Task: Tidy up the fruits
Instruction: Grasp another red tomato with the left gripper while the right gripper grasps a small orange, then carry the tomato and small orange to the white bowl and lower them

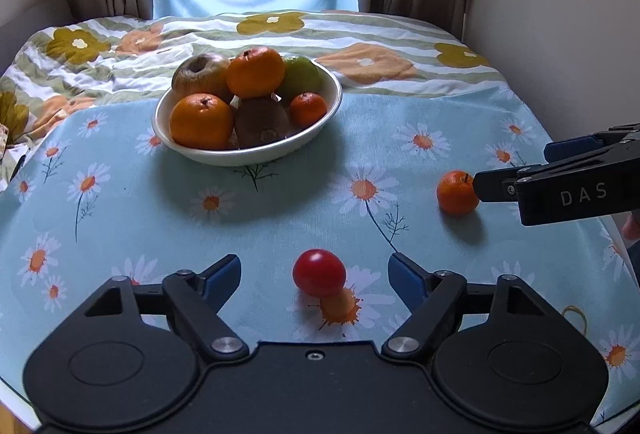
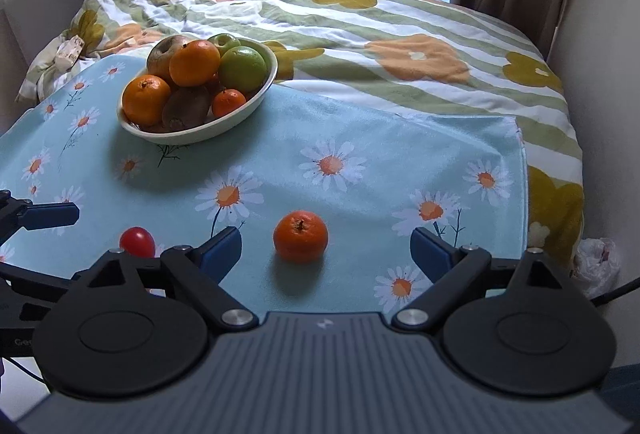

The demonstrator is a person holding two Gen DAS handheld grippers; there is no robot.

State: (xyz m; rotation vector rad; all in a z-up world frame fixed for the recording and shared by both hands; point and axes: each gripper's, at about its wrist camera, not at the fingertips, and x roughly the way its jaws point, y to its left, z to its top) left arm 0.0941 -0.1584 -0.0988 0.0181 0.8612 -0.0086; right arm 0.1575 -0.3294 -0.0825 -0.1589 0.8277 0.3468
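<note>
Step in hand: judged as pre-grasp; two fruits lie loose on the daisy cloth [image 2: 360, 122], each lined up with a gripper, neither yet gripped.
Left gripper [image 1: 314, 272]: jaws spread wide, holding nothing; tomato sits between the blue pads, touching neither.
Right gripper [image 2: 326, 248]: jaws spread wide, holding nothing; mandarin sits between the pads, just ahead of them, apart from both.
Tomato [image 1: 319, 272]: on the cloth, near edge, well apart from the bowl.
Mandarin [image 2: 301, 236]: on the cloth, stem up, to the right of the tomato, well apart from the bowl.
Bowl [image 1: 326, 114]: white, at the far side of the cloth, heaped with oranges, apples and a kiwi; little free space shows.
Next move, left: advance slightly, then close gently; the tomato is likely soft and may roll.
Next move, right: advance until the pads flank the mandarin, close, lift.
Placement: a gap in the heap is needed; stacked fruit may roll off.
</note>
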